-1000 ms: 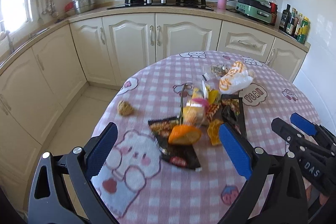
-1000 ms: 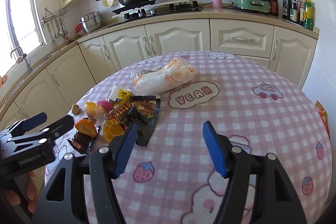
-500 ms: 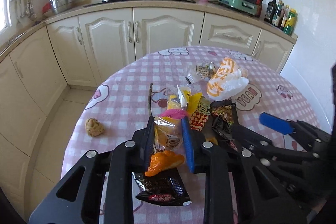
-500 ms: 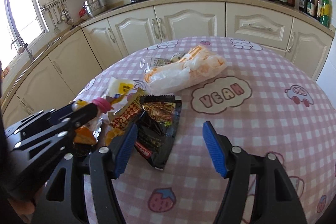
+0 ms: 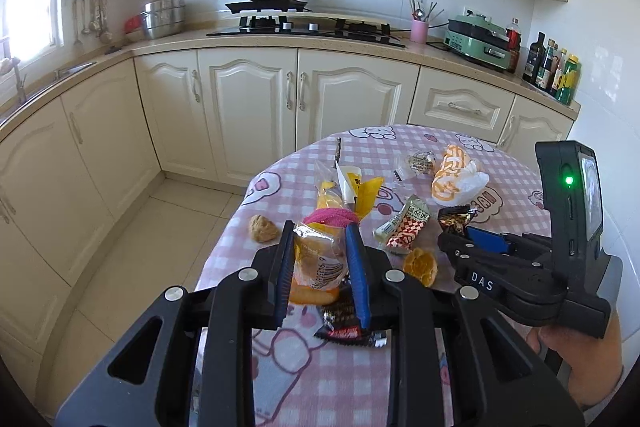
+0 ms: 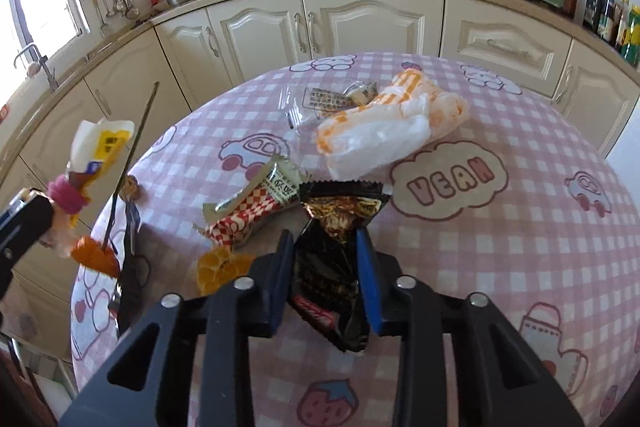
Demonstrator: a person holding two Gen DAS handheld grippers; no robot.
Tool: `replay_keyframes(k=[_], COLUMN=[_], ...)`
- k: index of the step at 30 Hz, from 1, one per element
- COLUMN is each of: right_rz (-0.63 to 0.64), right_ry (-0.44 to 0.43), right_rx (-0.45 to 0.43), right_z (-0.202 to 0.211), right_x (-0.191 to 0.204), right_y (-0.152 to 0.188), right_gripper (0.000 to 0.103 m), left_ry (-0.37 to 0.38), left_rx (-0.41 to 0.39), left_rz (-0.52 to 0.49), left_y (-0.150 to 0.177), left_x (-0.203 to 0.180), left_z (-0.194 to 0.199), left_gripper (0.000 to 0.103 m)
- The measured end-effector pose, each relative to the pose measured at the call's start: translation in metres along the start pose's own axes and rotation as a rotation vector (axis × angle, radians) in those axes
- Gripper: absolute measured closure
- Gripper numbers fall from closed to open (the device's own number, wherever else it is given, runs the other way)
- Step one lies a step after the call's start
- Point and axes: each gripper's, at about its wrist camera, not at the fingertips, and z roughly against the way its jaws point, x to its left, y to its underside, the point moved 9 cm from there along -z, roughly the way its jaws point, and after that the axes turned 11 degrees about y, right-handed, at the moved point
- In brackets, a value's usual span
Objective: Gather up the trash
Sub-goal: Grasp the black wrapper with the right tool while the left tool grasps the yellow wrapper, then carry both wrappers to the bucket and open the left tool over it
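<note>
The left gripper (image 5: 320, 267) has just closed on a clear plastic snack bag with a barcode (image 5: 318, 263), lifting it with its pink band. The right gripper (image 6: 325, 279) has just been closing and now pinches a crumpled black foil wrapper (image 6: 336, 267). Both hold trash, seemingly for disposal. A red-checked wrapper (image 6: 256, 207), an orange-striped white plastic bag (image 6: 384, 131) and orange peel (image 6: 220, 267) remain on the pink checked surface (image 6: 500, 247).

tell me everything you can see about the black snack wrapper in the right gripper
The black snack wrapper is glossy, crinkled foil with gold-brown print and a zigzag-cut top edge. It sits between the right gripper's blue fingers, which have just been closing and press its sides. Its upper end points toward the white-and-orange plastic bag.
</note>
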Motion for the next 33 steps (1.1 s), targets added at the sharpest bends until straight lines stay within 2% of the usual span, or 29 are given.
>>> replay_keyframes(k=[2,4,10,17,20,26,33], right_rz=[-0.008,-0.016,-0.008,-0.004,0.029,0.148,0.267], right_ry=[0.003,0.005,-0.006,-0.056,-0.099,-0.222,-0.336], right_rx=[-0.006,-0.019,-0.039,-0.104,-0.144,-0.208,-0.194], right_z=[0.006,0.016,0.045,0.099,0.127,0.177,0.193], right_x=[-0.001,-0.004,-0.003,0.015,0.041,0.124,0.220], right_y=[0.006,0.011,0.025,0.040,0.041,0.052,0.077], right_gripper=[0.077,0.089,0.092,0.092,0.092,0.092,0.092], left_ry=[-0.002,-0.003,-0.015,-0.069,-0.084,-0.147,-0.269], left_rx=[-0.009,-0.021,-0.057,-0.065,-0.072,-0.092,-0.081], left_rz=[0.003,0.009,0.013,0.038,0.056,0.108,0.197], left_y=[0.001,0.002,0.009,0.030,0.036,0.059,0.097], left_x=[0.001,0.003,0.003,0.018,0.026,0.058,0.122], left_z=[0.010,0.021,0.056,0.091,0.105,0.140,0.173], left_gripper=[0.080,0.080,0.080,0.080,0.080,0.080,0.080])
